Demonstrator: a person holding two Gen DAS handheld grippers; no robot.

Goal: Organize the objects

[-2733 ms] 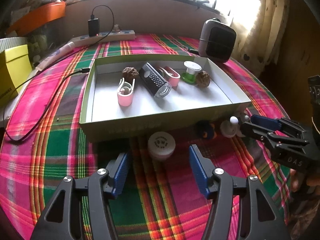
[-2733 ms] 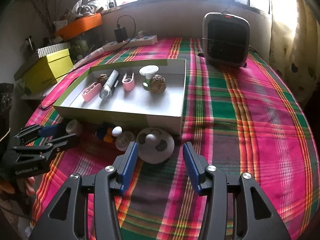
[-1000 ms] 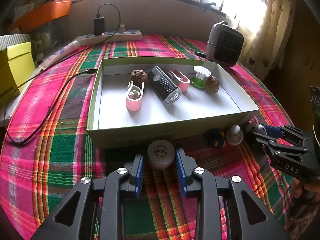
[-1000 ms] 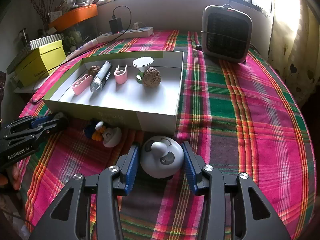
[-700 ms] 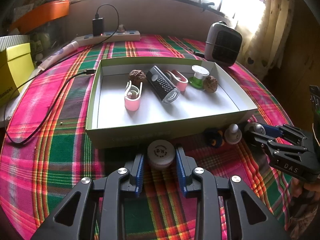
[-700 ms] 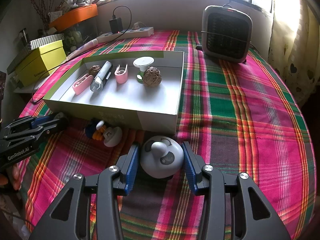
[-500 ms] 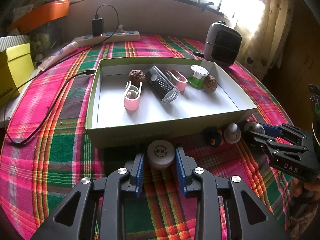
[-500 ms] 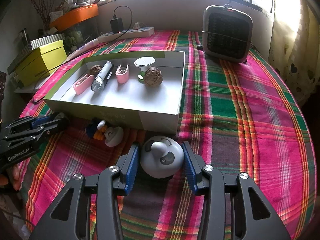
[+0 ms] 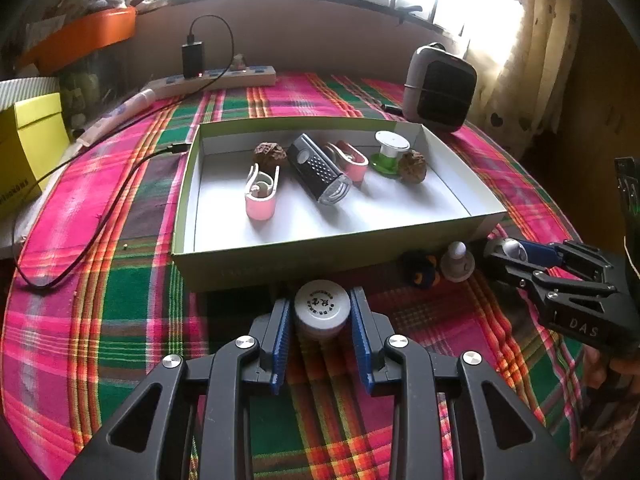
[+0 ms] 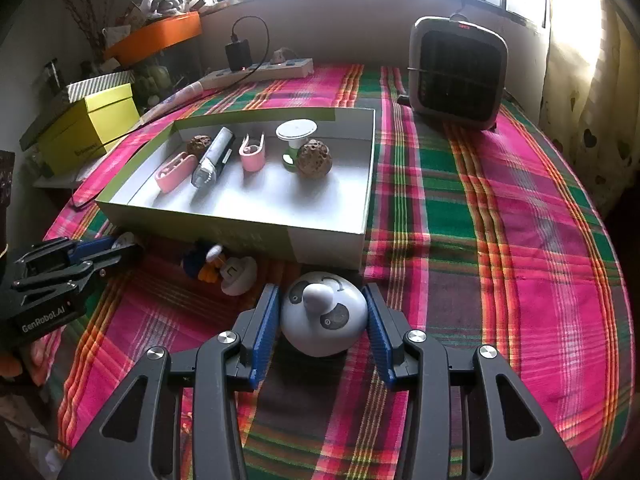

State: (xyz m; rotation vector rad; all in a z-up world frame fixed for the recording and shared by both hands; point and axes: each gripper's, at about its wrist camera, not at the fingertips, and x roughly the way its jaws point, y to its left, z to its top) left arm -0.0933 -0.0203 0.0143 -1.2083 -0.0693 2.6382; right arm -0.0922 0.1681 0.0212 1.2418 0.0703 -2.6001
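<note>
Left wrist view: a white jar is clamped by the left hand-held gripper on the plaid tabletop, just before the box. A panda dome is clamped by the right hand-held gripper near the box corner.

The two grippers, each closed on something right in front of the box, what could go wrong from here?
The left gripper holds a small white jar close to the box wall; lifting forward too low could catch the rim. The right gripper pinches a rounded white dome, whose curved sides might slip. A small toy figure and a white cap lying between the grippers could get knocked.
</note>
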